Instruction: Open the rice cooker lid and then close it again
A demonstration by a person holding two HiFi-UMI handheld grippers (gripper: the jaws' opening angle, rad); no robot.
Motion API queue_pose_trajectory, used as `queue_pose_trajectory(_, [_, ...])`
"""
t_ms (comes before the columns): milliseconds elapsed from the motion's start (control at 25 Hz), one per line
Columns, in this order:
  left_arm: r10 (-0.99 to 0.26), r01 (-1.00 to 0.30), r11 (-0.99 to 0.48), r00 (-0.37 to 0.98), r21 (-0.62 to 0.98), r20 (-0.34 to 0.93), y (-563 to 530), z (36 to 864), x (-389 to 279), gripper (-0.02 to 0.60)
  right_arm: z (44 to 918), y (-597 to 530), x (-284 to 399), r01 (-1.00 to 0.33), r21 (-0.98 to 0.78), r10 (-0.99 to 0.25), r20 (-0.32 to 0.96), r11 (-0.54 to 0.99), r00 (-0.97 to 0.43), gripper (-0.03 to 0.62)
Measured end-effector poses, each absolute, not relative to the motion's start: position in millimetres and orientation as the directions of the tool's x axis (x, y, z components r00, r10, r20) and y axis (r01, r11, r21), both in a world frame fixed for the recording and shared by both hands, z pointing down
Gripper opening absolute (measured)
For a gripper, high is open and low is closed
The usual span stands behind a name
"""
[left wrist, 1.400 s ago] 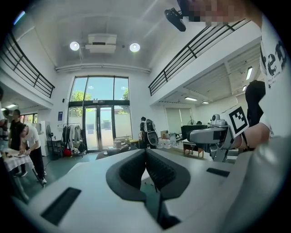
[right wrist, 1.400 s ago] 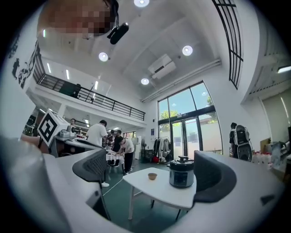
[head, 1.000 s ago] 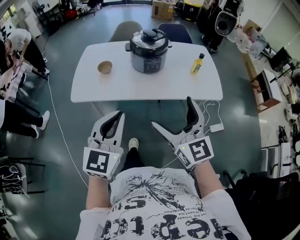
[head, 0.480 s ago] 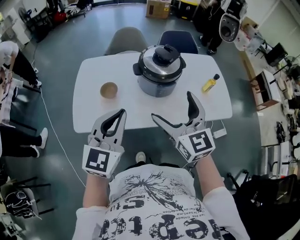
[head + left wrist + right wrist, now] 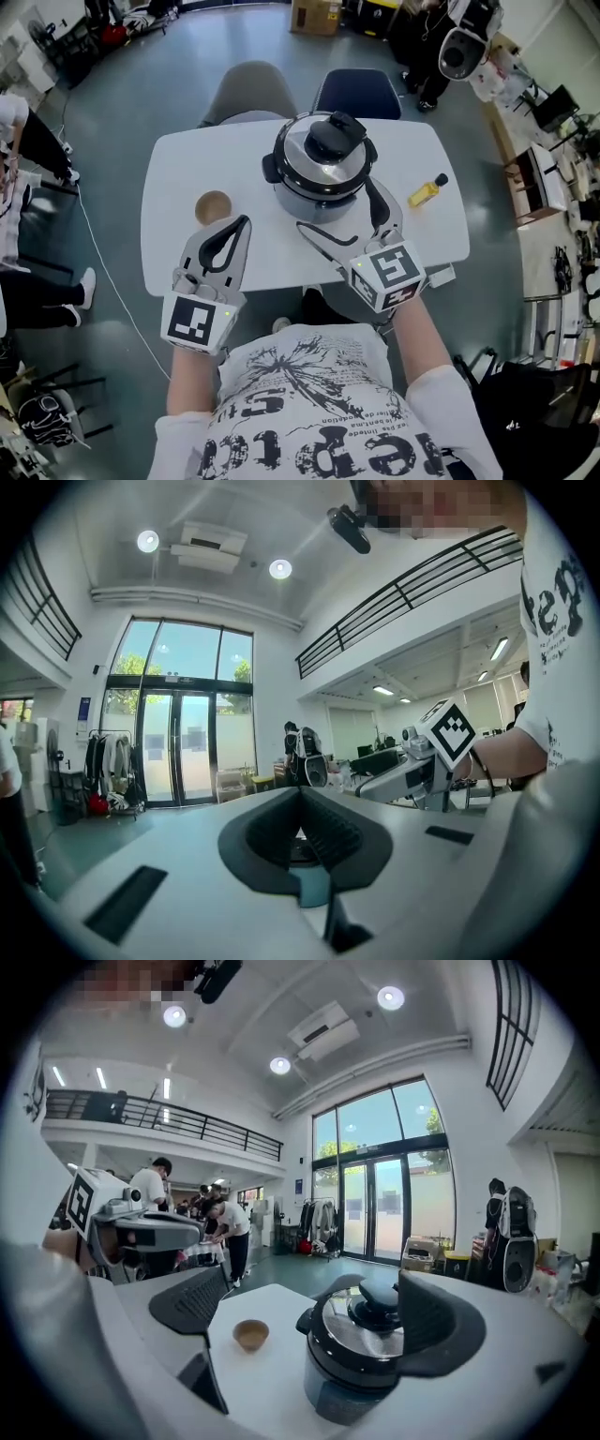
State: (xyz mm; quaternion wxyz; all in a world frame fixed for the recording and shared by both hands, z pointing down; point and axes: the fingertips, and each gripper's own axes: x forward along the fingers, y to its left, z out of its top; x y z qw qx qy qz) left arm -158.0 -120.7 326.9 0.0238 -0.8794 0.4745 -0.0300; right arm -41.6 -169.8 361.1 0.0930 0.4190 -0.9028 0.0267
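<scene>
My left gripper point(image 5: 242, 227) is sitting with its jaws together and empty, and I am pointing my right gripper point(image 5: 337, 204), jaws wide apart, at the rice cooker point(image 5: 322, 169) just ahead of them, so I am risking shoving it instead of catching its lid knob point(image 5: 336, 137).

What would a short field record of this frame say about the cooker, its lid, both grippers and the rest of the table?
rice cooker: upright on the white table, toward the far side
lid: on and closed, black knob on top
left gripper: jaws together, empty, over the table's near part
right gripper: jaws wide apart, aimed at the cooker, not gripping it
bowl: left of the cooker, apart from it
bottle: yellow, black cap, right of the cooker
task stage: lid not yet opened
</scene>
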Motion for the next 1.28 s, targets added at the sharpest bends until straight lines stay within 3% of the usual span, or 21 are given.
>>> queue_pose_trajectory(320, [-0.846,-0.843,-0.532,0.533,-0.084,0.016,-226.7,312.0,-119.4,0.014,378.1,-298.0,-13.2,-0.69,0.108,-0.66,0.427,0.715,-0.618,0.595])
queue_pose_trajectory(520, [-0.849,-0.845,-0.526,0.529,-0.094,-0.003,-272.7,311.9,-106.3,0.014,411.2,-354.6,-9.3,-0.656,0.061,-0.554,0.597,0.752,-0.58,0.581])
queue_pose_trajectory(680, [-0.848,-0.843,-0.525,0.529,-0.117,-0.006,-291.3,315.6,-99.3,0.014,434.9,-385.5,-8.9,-0.664,0.005,-0.465,0.717,0.748,-0.519,0.508])
queue_pose_trajectory(840, [-0.854,-0.849,-0.518,0.52,-0.109,0.006,-306.2,325.3,-100.0,0.014,452.4,-401.1,-13.9,-0.633,0.019,-0.397,0.794,0.774,-0.461,0.474])
queue_pose_trajectory(1160, [-0.864,-0.861,-0.502,0.502,-0.08,0.029,-329.3,338.9,-106.8,0.014,477.4,-418.3,-14.4,-0.647,-0.051,-0.27,0.882,0.761,-0.387,0.327])
queue_pose_trajectory(1280, [-0.866,-0.862,-0.5,0.499,-0.083,0.031,-334.8,338.8,-108.1,0.014,477.2,-418.9,-15.6,-0.644,-0.064,-0.248,0.89,0.762,-0.383,0.322])
